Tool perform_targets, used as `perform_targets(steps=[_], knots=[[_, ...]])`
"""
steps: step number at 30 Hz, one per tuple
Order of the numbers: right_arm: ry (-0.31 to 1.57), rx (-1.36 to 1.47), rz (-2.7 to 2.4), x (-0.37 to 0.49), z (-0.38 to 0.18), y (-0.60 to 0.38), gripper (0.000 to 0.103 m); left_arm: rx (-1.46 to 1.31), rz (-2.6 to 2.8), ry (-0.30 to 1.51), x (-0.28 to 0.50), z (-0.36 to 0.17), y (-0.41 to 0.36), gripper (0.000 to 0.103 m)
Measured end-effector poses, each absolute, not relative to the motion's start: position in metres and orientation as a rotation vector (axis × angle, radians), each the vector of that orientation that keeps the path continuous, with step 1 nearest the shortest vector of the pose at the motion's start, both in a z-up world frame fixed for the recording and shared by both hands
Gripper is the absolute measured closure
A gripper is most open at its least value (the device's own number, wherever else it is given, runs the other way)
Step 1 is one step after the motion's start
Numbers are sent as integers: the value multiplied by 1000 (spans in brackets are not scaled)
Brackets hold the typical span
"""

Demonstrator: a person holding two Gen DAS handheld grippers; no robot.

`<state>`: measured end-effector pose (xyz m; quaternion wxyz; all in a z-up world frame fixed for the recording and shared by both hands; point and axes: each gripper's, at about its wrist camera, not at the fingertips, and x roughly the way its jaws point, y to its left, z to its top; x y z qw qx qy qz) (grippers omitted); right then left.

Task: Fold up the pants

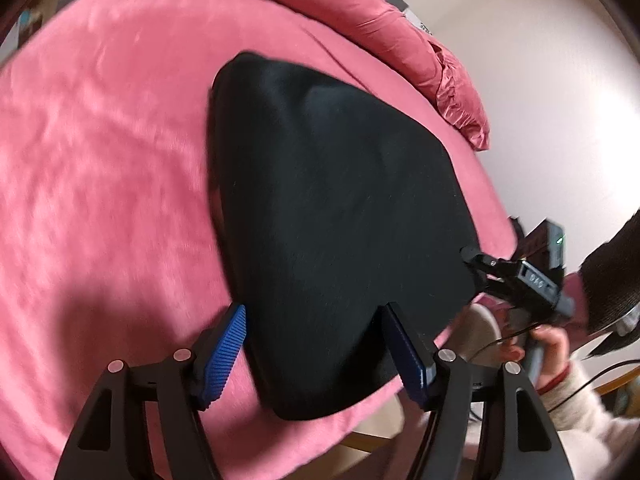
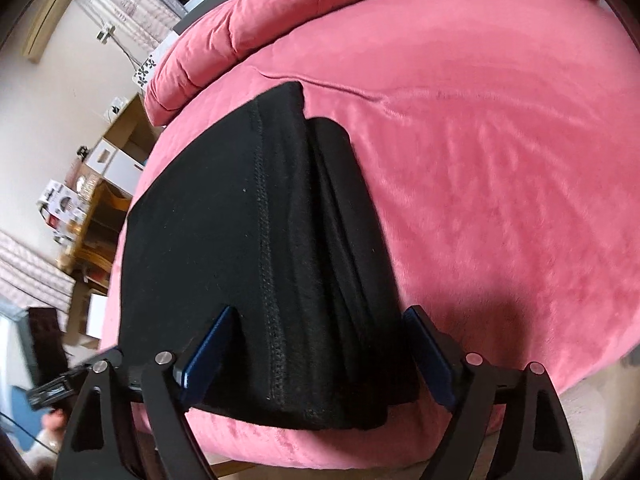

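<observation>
The black pants (image 1: 328, 216) lie folded into a compact stack on the pink bed cover (image 1: 104, 168). My left gripper (image 1: 314, 320) is open, its blue pads spread over the near edge of the stack. The right gripper shows in the left wrist view (image 1: 470, 258) at the stack's right edge, held by a hand. In the right wrist view my right gripper (image 2: 320, 320) is open, its fingers astride the near end of the pants (image 2: 256, 248), where a stitched seam and stacked layers show.
A rolled pink duvet (image 1: 400, 28) lies along the far side of the bed. Past the bed's edge in the right wrist view stand a wooden shelf (image 2: 96, 216) with boxes and a pale wall (image 2: 60, 92).
</observation>
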<state>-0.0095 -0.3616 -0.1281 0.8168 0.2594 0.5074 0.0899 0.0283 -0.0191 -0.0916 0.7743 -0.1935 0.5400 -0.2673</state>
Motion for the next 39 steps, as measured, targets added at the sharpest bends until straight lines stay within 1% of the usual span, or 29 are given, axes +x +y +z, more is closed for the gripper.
perform_targets(steps=[6, 9, 11, 13, 14, 15, 16, 18, 19, 20, 21, 24, 27, 31, 35, 39], knots=[[1080, 654, 236, -12, -141, -372, 15, -555, -644, 1191, 40, -108, -12, 30], [1077, 681, 248, -12, -145, -371, 12, -637, -679, 1214, 46, -122, -11, 29], [1070, 685, 245, -11, -144, -369, 12, -618, -689, 1207, 45, -123, -17, 28], [1061, 657, 237, -9, -143, -362, 14, -567, -689, 1204, 45, -120, -24, 28], [1059, 643, 236, -7, -141, -361, 18, -528, -685, 1197, 43, -116, -29, 29], [1051, 626, 236, -5, -139, -358, 22, -504, -679, 1187, 43, -113, -31, 35], [1045, 616, 238, -6, -137, -356, 24, -482, -674, 1173, 41, -110, -33, 38], [1031, 607, 247, -6, -133, -355, 35, -430, -670, 1130, 36, -100, -38, 52], [1012, 596, 256, -8, -128, -352, 39, -404, -669, 1110, 33, -95, -39, 55], [1001, 583, 259, -9, -126, -349, 46, -360, -664, 1083, 33, -87, -47, 58], [988, 545, 256, -10, -119, -343, 49, -337, -658, 1069, 31, -83, -48, 59], [956, 469, 245, -8, -105, -328, 53, -295, -634, 1035, 25, -69, -53, 62], [912, 463, 270, -5, -93, -319, 54, -230, -610, 968, 22, -48, -50, 63], [852, 440, 334, 10, -77, -294, 55, -210, -562, 898, 28, -22, -29, 63], [816, 401, 388, 50, -68, -266, 55, -141, -514, 847, 49, -6, -8, 63], [774, 383, 407, 95, -63, -240, 55, -142, -465, 820, 87, 3, 17, 63]])
